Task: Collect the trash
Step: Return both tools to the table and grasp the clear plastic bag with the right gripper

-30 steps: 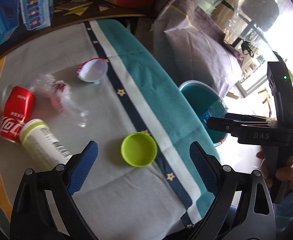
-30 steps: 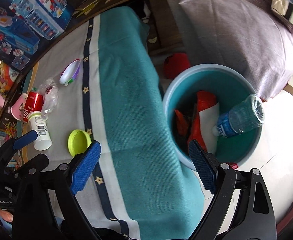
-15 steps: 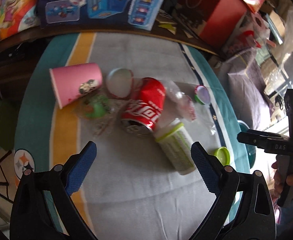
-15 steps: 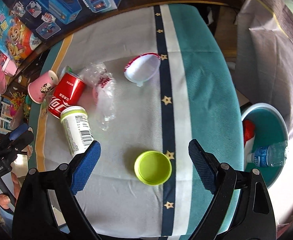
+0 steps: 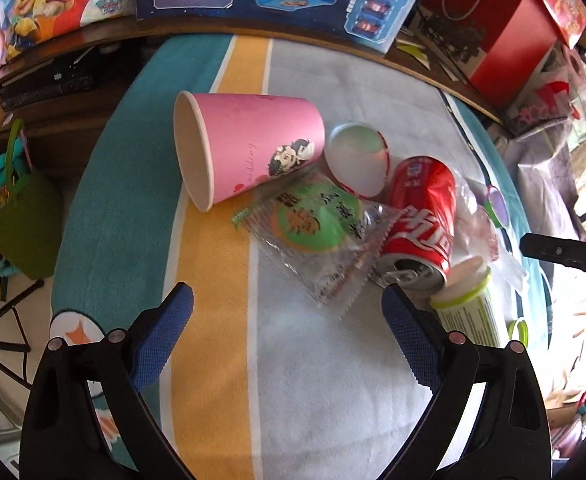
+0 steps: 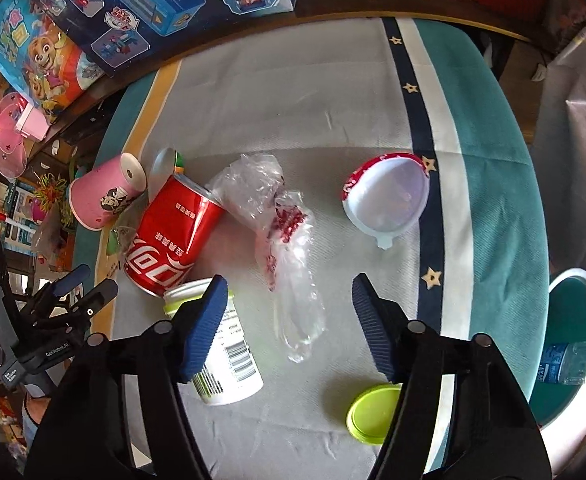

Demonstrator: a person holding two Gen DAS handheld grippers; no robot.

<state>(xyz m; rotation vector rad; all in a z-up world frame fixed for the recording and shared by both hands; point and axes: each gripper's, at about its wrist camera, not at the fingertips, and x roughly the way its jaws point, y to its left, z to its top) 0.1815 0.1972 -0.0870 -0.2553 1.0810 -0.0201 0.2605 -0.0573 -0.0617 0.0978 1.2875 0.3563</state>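
- Jaws of the left gripper (image 5: 287, 330) are seen spread wide with nothing between them; those of the right gripper (image 6: 289, 320) are closing over a crumpled clear plastic bag (image 6: 283, 248), which is not yet pressed.
- A tabletop (image 6: 293, 92) draped in a grey cloth with teal, yellow and navy starred stripes is shown, with toy boxes (image 6: 161, 4) behind it and a teal bin (image 6: 573, 344) on the floor to the right.
- Compared with a second ago, both views have been swung from the bin side onto the trash pile, and the right jaws have been narrowed.
- A red can (image 5: 423, 216) is seen lying on its side, its opened top toward the left gripper and its long axis running away from it.
- A pink cup (image 5: 245, 148) lies farther off, its mouth turned left.
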